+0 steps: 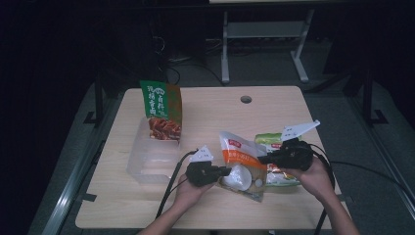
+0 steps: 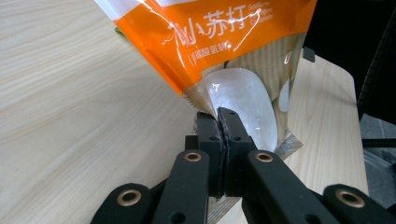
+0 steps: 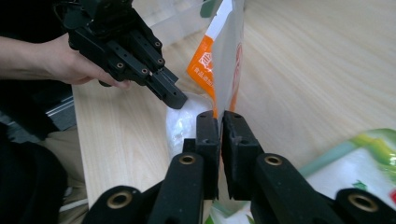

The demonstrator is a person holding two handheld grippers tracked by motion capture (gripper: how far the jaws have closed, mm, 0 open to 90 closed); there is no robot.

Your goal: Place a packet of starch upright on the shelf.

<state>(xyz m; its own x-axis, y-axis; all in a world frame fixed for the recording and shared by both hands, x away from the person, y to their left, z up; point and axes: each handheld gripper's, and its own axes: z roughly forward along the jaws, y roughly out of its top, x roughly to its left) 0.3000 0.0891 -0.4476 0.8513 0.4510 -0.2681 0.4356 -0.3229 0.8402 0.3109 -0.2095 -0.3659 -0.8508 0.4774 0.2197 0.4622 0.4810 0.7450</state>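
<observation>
An orange and white pouch (image 1: 242, 164) with a clear lower part stands tilted over the wooden table (image 1: 215, 110), held from both sides. My left gripper (image 1: 226, 171) is shut on the pouch's lower left edge; in the left gripper view its jaws (image 2: 218, 114) pinch the seam just under the orange band (image 2: 224, 37). On the pouch's right edge my right gripper (image 1: 263, 158) is shut, its jaws (image 3: 220, 116) clamping the thin side seam (image 3: 226, 56). The left gripper (image 3: 173, 97) also shows in the right gripper view, touching the pouch's white bottom.
A green and orange snack bag (image 1: 161, 110) stands in a clear plastic bin (image 1: 149, 159) at the table's left. A green packet (image 1: 268, 139) lies flat beneath my right gripper, its corner (image 3: 369, 158) close to the jaws. A cable hole (image 1: 246, 99) sits near the far edge.
</observation>
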